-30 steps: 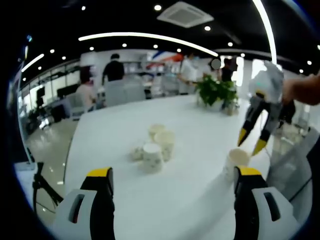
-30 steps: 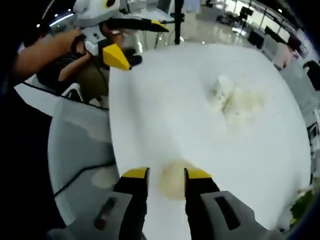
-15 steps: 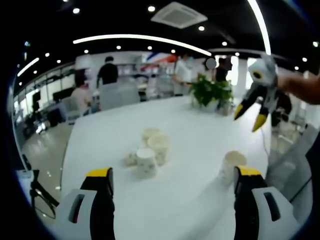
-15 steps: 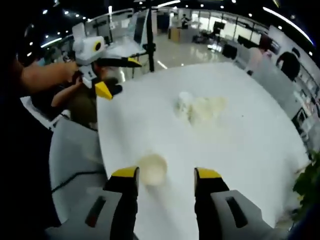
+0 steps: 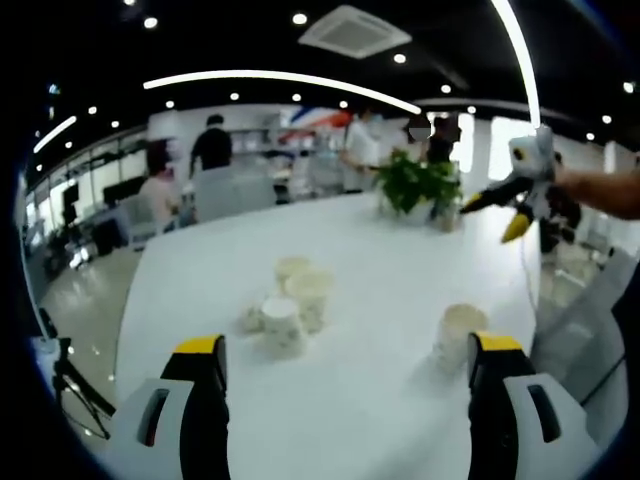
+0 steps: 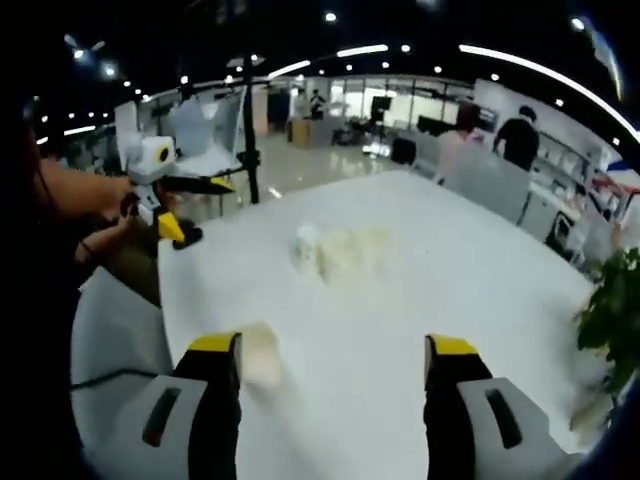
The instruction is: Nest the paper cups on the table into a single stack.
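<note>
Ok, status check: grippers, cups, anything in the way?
Left gripper open, empty. Right gripper open, empty. Lone cup upright, apart from cup cluster; nothing stacked yet. Potted plant far side, not blocking.

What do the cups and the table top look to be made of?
Cups: likely thin paper, matte cream, one with faint speckled print; the lone cup looks the same. Table: smooth, slightly glossy white top, possibly laminate; it shows soft shadows under the cups.
</note>
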